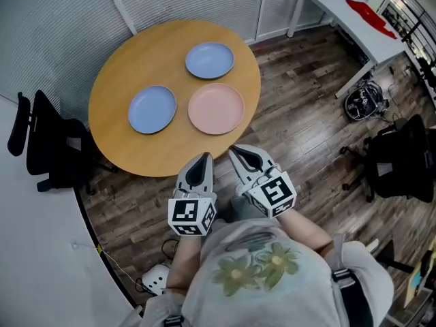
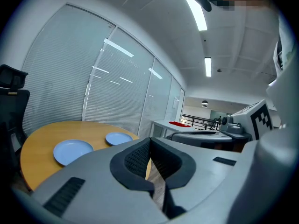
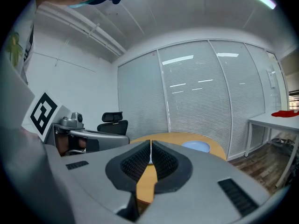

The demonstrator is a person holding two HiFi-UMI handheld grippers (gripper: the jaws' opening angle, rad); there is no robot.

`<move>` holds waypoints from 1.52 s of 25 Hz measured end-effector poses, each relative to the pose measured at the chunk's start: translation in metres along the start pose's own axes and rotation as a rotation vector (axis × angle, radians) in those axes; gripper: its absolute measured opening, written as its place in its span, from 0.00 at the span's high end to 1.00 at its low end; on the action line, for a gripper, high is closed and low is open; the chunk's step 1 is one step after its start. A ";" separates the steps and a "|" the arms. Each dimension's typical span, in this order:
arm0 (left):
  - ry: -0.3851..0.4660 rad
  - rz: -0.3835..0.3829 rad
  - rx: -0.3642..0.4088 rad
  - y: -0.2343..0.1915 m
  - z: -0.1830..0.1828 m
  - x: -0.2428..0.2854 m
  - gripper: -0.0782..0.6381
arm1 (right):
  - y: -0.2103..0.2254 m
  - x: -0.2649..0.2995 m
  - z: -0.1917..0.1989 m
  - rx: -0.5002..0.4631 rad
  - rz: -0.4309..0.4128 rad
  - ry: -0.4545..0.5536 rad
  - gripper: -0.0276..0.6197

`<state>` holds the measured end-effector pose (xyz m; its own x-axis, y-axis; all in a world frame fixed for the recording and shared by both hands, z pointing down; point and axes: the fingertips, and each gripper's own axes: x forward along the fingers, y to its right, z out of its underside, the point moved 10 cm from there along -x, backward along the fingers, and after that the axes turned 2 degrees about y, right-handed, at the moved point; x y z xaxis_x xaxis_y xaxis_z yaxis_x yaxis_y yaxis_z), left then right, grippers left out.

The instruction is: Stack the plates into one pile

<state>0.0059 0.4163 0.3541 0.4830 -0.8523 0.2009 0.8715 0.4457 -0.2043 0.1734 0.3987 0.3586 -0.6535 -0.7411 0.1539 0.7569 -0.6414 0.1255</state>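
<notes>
Three plates lie apart on the round wooden table (image 1: 116,67): a blue plate (image 1: 210,60) at the far side, a second blue plate (image 1: 152,109) at the left and a pink plate (image 1: 216,108) at the right. My left gripper (image 1: 206,157) and right gripper (image 1: 231,150) hover side by side just off the table's near edge, both shut and empty. The left gripper view shows its closed tips (image 2: 150,139) with the two blue plates (image 2: 72,150) (image 2: 118,138) beyond. In the right gripper view the closed tips (image 3: 151,143) point over the table toward the far blue plate (image 3: 195,146).
A black office chair (image 1: 48,142) stands left of the table. At the upper right is a white desk (image 1: 354,16) with a red object (image 1: 371,12). A bag (image 1: 364,101) and another black chair (image 1: 402,159) sit on the wood floor at right. Blind-covered glass walls run behind.
</notes>
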 end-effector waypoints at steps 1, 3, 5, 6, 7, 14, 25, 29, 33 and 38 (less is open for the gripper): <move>0.001 -0.006 -0.002 0.001 -0.001 0.008 0.87 | 0.009 0.002 0.000 -0.002 -0.002 -0.003 0.89; 0.007 -0.018 -0.004 0.005 -0.003 0.024 0.87 | 0.028 0.004 -0.002 -0.006 -0.009 -0.011 0.89; 0.016 -0.035 -0.005 0.007 -0.007 0.038 0.87 | 0.045 0.008 -0.005 -0.009 -0.018 -0.018 0.89; 0.019 -0.047 -0.007 0.006 -0.009 0.045 0.87 | 0.052 0.012 -0.007 -0.010 -0.025 -0.020 0.89; 0.021 -0.060 -0.010 0.005 -0.010 0.051 0.87 | 0.060 0.015 -0.008 -0.012 -0.034 -0.022 0.89; 0.015 -0.156 -0.044 -0.008 -0.005 0.081 0.87 | 0.103 0.041 -0.003 -0.030 -0.082 -0.055 0.89; -0.045 -0.175 -0.058 -0.063 -0.010 0.127 0.87 | 0.135 0.098 0.004 0.015 -0.058 -0.098 0.89; -0.045 -0.166 -0.060 -0.092 -0.022 0.152 0.87 | 0.151 0.124 -0.003 0.002 -0.027 -0.116 0.89; -0.043 -0.133 -0.056 -0.126 -0.036 0.174 0.87 | 0.163 0.159 -0.013 -0.009 0.010 -0.126 0.89; -0.065 -0.106 -0.079 -0.165 -0.043 0.200 0.87 | 0.169 0.202 -0.019 -0.016 0.031 -0.166 0.89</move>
<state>-0.0453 0.1603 0.3864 0.3953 -0.8728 0.2864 0.9098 0.3289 -0.2532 0.1689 0.1370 0.3924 -0.6191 -0.7182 0.3175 0.7754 -0.6231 0.1024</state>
